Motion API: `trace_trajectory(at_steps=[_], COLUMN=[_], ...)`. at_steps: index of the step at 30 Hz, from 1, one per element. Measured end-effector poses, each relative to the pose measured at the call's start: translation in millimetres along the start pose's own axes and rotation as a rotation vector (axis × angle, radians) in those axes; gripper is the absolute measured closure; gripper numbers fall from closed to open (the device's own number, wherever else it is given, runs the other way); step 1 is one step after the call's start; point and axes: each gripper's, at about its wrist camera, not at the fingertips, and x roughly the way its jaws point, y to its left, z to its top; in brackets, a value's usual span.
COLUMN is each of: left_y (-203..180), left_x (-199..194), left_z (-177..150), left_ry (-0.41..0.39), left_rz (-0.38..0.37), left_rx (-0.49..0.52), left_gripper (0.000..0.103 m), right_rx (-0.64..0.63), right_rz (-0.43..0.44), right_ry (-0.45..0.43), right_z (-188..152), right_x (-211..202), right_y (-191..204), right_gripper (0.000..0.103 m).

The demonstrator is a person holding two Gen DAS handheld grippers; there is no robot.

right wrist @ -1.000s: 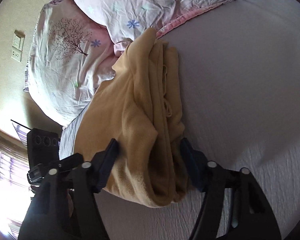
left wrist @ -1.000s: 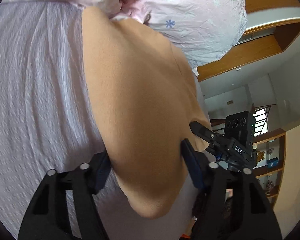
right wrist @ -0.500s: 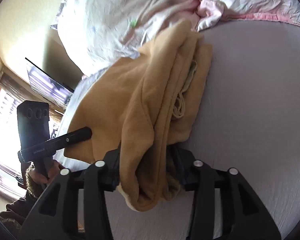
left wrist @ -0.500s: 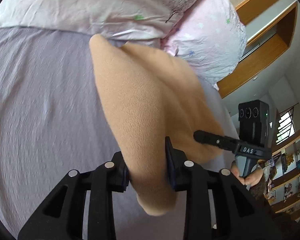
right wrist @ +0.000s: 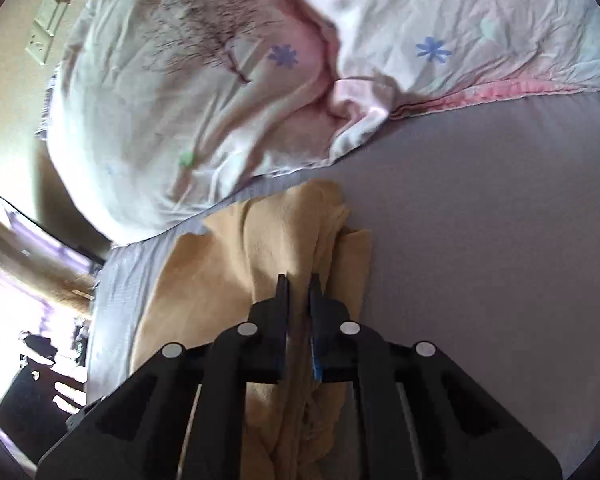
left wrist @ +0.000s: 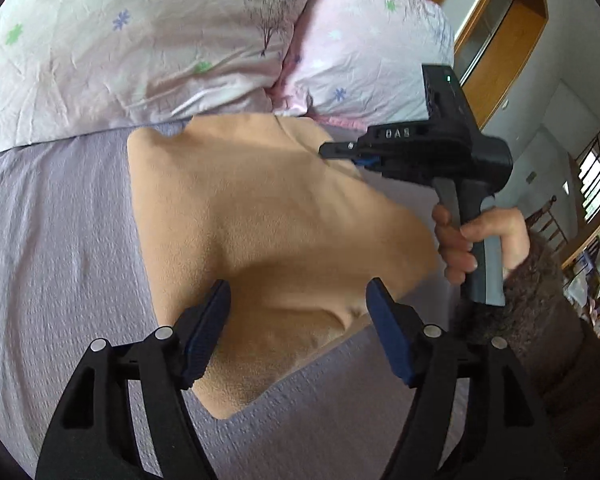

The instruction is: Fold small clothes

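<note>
A tan fleece garment lies on the lavender bed sheet, partly folded into layers. My left gripper is open, its blue pads on either side of the garment's near edge, which lies slack between them. My right gripper is nearly closed over a bunched fold of the same garment. It also shows in the left wrist view, held in a hand above the garment's far right part, fingers nearly together.
Floral pink-white pillows lie along the head of the bed, also in the right wrist view. A wooden frame and shelves stand to the right. A wall switch and bright window are at left.
My left gripper opened and let the garment's edge go. My right gripper closed tighter on the bunched fold and lifted away over the garment.
</note>
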Motion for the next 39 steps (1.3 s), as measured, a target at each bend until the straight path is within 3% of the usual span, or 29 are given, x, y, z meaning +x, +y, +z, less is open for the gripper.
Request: trace_trajectory(at_steps=[3,5,7,8,11,13,15,16,17,19,20,21,24,29,35,39], left_y=[-1,1,3,3,-4,-8,-9,-9,-8,-4,-3,-1,4,16,21,21], left_x=[0,-2,-3,-3,-3,-2,-11,-17,-24,-38,-44,-45,-39,-20,-8,-9], left_z=[-5,-5,-7,-7,-8,-8,-13,-15,-19,-31,-37,-41,-51,-60,-68,-67], left_ry=[0.001,-0.007,-0.009,-0.011,-0.017,-0.018,-0.03,-0.036,-0.042,-0.07,-0.083,-0.08,-0.041,0.04,0.08,0.08], left_rz=[0.019,0.0,-0.008,-0.007,0.02,0.042,0.036,0.035,0.044,0.091,0.127,0.159,0.265,0.337,0.467,0.472], left_rx=[0.015,0.009,0.0,0.001,0.028,0.046,0.041,0.038,0.034,0.025,0.02,0.013,-0.005,-0.031,-0.004,-0.001], left_gripper=[0.032,0.031,0.03,0.027,0.024,0.024,0.024,0.02,0.011,0.001,0.001,0.001,0.001,0.001,0.001,0.001], right_rx=[0.046,0.06,0.041,0.01,-0.073,-0.065,-0.02,0.007,0.006,-0.043,-0.077,-0.111,-0.217,-0.342,-0.355,-0.405], right_rz=[-0.133,-0.004,0.21,0.287,0.401,0.335,0.258,0.269,0.258,0.199,0.137,0.091,-0.024,-0.217,-0.265,-0.326], right_ry=[-0.065,-0.099,-0.122,-0.114,-0.006,0.062,0.094,0.079,0.057,0.001,-0.042,-0.08,-0.12,-0.057,-0.002,-0.005], right_z=[4,-6,-27,-38,-76,-97,-111,-116,-120,-129,-135,-138,-157,-181,-194,-202], right_x=[-11,-38,-69,-78,-80,-67,-57,-62,-70,-90,-102,-110,-117,-82,-53,-47], right_y=[-22,-27,-17,-8,18,18,0,-8,-10,-5,0,4,20,35,35,44], right_gripper=[0.101,0.094,0.065,0.041,0.038,0.038,0.049,0.049,0.048,0.024,0.004,0.002,0.002,0.002,0.002,0.002])
